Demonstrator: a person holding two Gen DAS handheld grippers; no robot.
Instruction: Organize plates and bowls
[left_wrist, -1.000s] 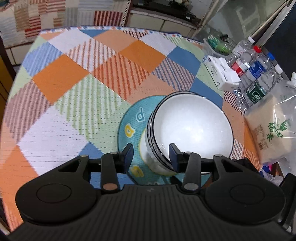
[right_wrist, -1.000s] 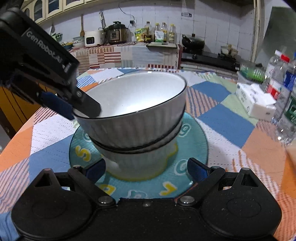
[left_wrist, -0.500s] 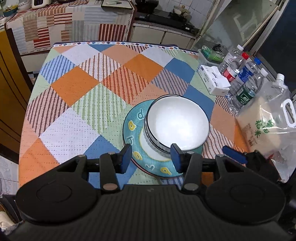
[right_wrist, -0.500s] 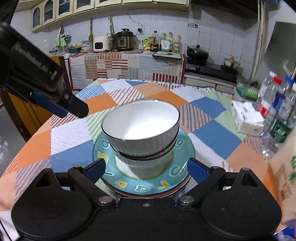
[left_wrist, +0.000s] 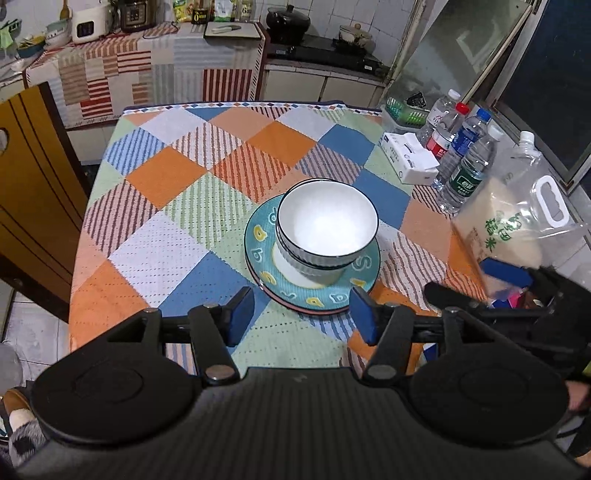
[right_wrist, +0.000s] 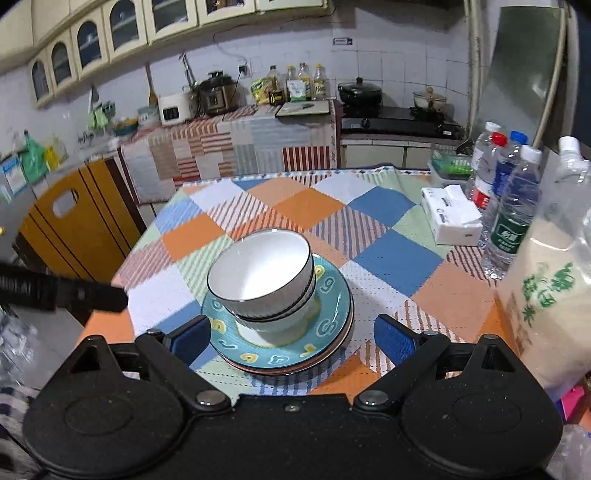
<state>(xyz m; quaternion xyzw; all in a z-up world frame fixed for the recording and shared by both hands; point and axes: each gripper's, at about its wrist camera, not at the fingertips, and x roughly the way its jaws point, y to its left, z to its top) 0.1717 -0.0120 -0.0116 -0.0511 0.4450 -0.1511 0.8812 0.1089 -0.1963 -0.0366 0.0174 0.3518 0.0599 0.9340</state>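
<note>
Two nested bowls (left_wrist: 327, 230) sit on stacked plates (left_wrist: 314, 295) near table centre, at 12 o'clock from both grippers. Left gripper (left_wrist: 302, 314) has just been opening, nothing between its jaws; right gripper (right_wrist: 291, 338) stands wide, also empty, both clear of the stack. Judged: glazed ceramic, stiff, heavy stacked, slippery and chip-prone; take the plates' rim at 6 o'clock, or a bowl's wall over its rim.
</note>
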